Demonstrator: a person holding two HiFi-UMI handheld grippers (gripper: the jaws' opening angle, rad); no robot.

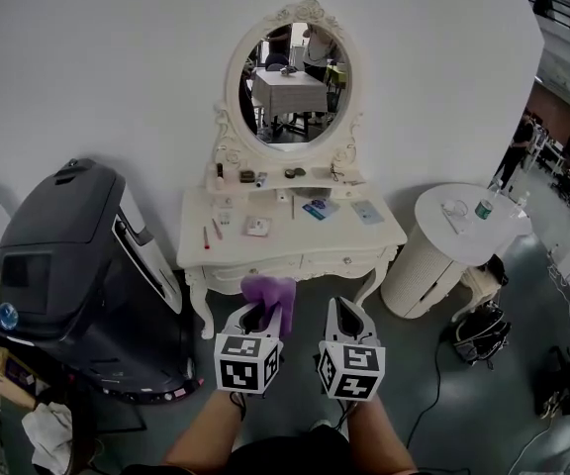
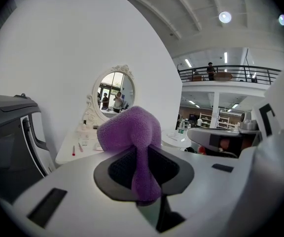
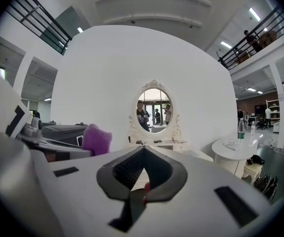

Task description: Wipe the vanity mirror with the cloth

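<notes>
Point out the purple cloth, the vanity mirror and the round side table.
purple cloth (image 2: 129, 130): left gripper view, bunched top.
vanity mirror (image 1: 295, 87): head view, centre of glass.
round side table (image 1: 468, 243): head view, bare tabletop.

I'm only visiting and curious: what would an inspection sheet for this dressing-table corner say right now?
Surface: white vanity table top, mostly bare at the front.
Job's things: oval white-framed vanity mirror stands upright behind the table; fluffy purple cloth is not yet at the glass.
Clutter: red pen, blue card, small items on the shelf under the mirror.
Grippers: left gripper shut on the cloth; right gripper shut, empty.
Cables: black cable on the floor, right.
Surroundings: dark grey machine on the left; round white side table on the right.
</notes>
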